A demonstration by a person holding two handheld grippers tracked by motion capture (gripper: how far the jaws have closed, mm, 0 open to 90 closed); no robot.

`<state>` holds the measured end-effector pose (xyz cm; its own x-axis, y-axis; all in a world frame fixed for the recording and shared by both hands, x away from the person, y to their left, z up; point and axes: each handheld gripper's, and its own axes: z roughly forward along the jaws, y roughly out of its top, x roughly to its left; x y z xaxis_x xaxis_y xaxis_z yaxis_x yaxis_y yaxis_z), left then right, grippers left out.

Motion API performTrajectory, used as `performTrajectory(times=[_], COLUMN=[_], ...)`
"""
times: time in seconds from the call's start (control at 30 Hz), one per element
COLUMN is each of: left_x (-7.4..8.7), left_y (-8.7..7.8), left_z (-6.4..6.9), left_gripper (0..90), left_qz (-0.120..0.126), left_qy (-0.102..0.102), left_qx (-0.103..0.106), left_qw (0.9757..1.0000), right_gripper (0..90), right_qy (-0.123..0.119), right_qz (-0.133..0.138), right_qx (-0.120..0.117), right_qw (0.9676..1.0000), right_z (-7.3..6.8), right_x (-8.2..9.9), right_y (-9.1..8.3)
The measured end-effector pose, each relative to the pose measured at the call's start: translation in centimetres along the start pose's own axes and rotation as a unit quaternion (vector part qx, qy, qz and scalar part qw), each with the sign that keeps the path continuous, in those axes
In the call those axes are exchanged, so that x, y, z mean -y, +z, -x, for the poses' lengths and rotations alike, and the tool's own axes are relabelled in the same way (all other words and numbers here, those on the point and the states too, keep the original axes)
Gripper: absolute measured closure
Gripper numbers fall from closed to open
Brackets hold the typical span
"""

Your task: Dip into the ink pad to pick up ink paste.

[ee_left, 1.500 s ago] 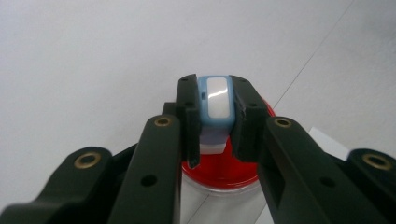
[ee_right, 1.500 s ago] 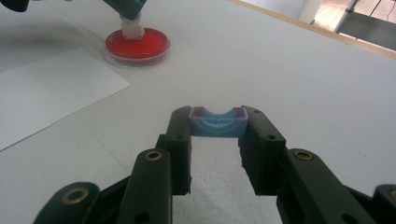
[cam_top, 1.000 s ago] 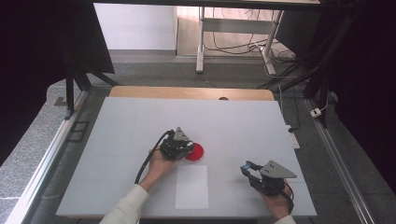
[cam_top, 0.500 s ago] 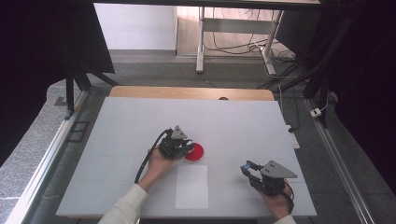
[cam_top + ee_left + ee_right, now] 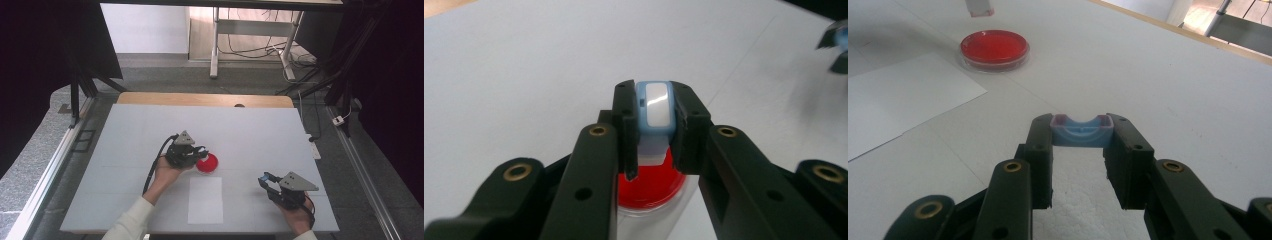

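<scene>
The left claw (image 5: pixel 201 151) is gripping a small pale-blue plastic block with a glossy white face (image 5: pixel 656 106), its jaws pressing on the block's two flanks so that the block's long axis is running straight up between them. In the left gripper view, the round shallow clear dish filled with red (image 5: pixel 651 186) is lying directly beneath and just past the jaw tips, so the held block is hanging over the dish rather than beside it. From the high view, the same dish (image 5: pixel 207 163) is sitting on the white table (image 5: pixel 260 130) right at the tip of the left claw, with a white sheet of paper (image 5: pixel 205 200) lying just on the person's side of it.

The right claw (image 5: pixel 264 179) is resting well apart, toward the right part of the table, and is clamping a second small pale-blue plastic piece with a curved hollow on top (image 5: pixel 1081 130), held crosswise between its jaws. From there, the dish (image 5: pixel 994 49) is lying far ahead and to the left.

The left hand is clearly the nearer one, so any lowering into the dish looks to be a matter of going straight down.
</scene>
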<state>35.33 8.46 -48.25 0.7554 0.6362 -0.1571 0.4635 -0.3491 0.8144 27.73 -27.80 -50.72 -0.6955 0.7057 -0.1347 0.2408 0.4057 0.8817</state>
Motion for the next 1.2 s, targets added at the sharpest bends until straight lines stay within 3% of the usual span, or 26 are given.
performTrajectory(times=[0.23, 0.5, 1.2], left_x=[-0.6, -1.1, -1.3], left_y=[-1.0, -1.4, -2.3], left_z=[0.7, 1.3, 2.6], left_gripper=[75.3, 75.3, 75.3], left_qz=[0.008, 0.000, -0.001], left_qy=[0.013, 0.031, 0.040], left_qx=[0.012, 0.030, 0.058], left_qw=[0.9998, 0.9991, 0.9975], right_gripper=[64.9, 64.9, 64.9], right_qy=[0.000, -0.001, 0.002], right_qz=[0.000, -0.001, 0.002], right_qx=[0.000, 0.000, -0.002], right_qw=[1.0000, 1.0000, 1.0000], right_z=[0.0, 0.0, 0.1], right_x=[0.0, 0.0, -0.1], right_y=[0.0, 0.0, 0.2])
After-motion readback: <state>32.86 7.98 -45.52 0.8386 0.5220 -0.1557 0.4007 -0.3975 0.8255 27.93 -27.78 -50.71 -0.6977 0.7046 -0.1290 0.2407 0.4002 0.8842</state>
